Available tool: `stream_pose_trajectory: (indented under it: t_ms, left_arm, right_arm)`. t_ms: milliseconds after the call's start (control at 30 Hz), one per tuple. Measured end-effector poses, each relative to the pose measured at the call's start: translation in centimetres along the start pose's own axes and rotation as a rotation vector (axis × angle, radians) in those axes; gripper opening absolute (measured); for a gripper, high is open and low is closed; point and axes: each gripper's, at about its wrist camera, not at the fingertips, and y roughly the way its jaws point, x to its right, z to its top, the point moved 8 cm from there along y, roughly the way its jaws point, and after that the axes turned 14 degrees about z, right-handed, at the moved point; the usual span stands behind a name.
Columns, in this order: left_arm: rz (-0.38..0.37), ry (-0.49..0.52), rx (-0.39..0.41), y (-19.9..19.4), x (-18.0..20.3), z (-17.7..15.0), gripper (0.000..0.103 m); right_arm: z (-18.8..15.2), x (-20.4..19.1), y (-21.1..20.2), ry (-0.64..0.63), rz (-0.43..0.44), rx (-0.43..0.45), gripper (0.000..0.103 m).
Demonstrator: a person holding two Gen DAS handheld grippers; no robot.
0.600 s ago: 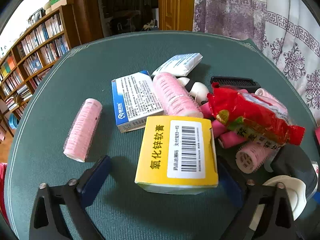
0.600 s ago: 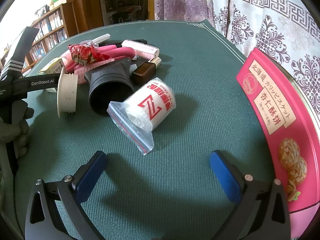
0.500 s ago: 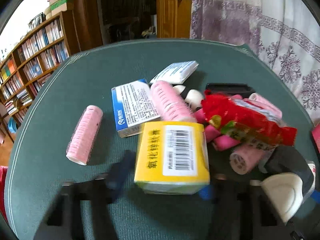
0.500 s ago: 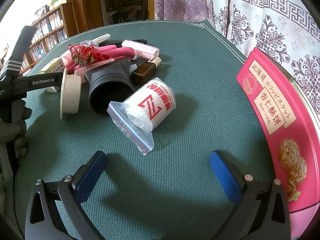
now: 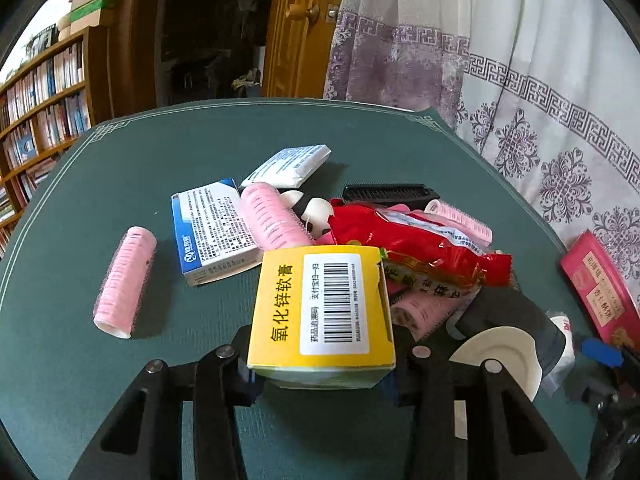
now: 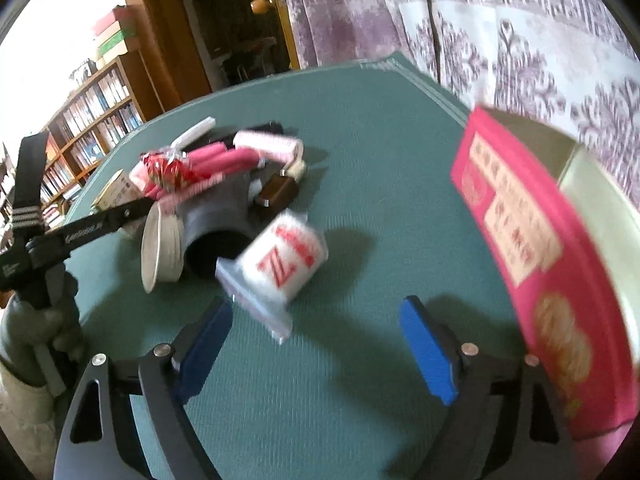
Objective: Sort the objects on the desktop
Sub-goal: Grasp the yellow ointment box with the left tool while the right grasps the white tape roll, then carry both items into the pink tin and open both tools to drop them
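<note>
Left wrist view shows the yellow box (image 5: pixel 322 312) pinched at its near end between the two fingers of the left gripper (image 5: pixel 320 372), at the near edge of the pile on the green table (image 5: pixel 200 152). It looks raised slightly, though I cannot tell whether its far end has cleared the heap. The red snack bag (image 5: pixel 416 248) sits just behind and beside its far right corner, with a pink roller (image 5: pixel 268 218) and a blue-and-white box (image 5: pixel 214 230) touching the heap to the left; another pink roller (image 5: pixel 124 280) lies apart. To do this well, I judge the box should go straight up before travelling sideways, so its corner does not drag the bag or rollers along. The right gripper (image 6: pixel 316 344) is spread wide and empty over bare cloth, near a bagged white roll (image 6: pixel 286 260), with the pink tin (image 6: pixel 532 264) to its right, which may be the place for sorted things.
</note>
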Motion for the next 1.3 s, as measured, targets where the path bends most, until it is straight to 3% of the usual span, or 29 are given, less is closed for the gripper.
stream_pose_trajectory:
  t_ms: [167,200,233,300,433,767,967,1300]
  left_arm:
    - [-0.019,-0.017,-0.009,0.1,-0.2,0.2,0.046]
    - [-0.022,-0.017,-0.009,0.1,-0.2,0.1,0.046]
    - [-0.023,-0.016,-0.01,0.1,-0.1,0.1,0.046]
    - [-0.025,-0.02,-0.012,0.1,-0.3,-0.1,0.046]
    - [-0.03,-0.031,-0.019,0.1,-0.5,-0.2,0.046]
    - [0.021,-0.047,0.059,-1.8,-1.4,0.2,0.046]
    - [0.005,-0.054,0.083,-3.9,-0.5,0.4,0.046]
    - [-0.1,0.038,0.124,-8.6,6.2,1.4,0.046]
  right_arm:
    - [2.0,-1.5,1.9,-0.113,0.014,-0.019,0.088]
    - [2.2,-1.5,2.4,-0.135,0.0,-0.025,0.084]
    - [2.3,-1.4,3.1,-0.145,-0.005,-0.035,0.07]
    - [2.0,-1.2,3.9,-0.138,0.007,-0.067,0.054]
    - [1.3,-1.0,3.7,-0.13,0.005,-0.057,0.048]
    - [1.0,-1.3,-1.3,-0.095,0.023,0.038,0.047]
    - [1.4,-1.0,-5.8,-0.101,0.005,0.124,0.047]
    - [2.2,5.0,-13.2,0.003,-0.133,0.272,0.047]
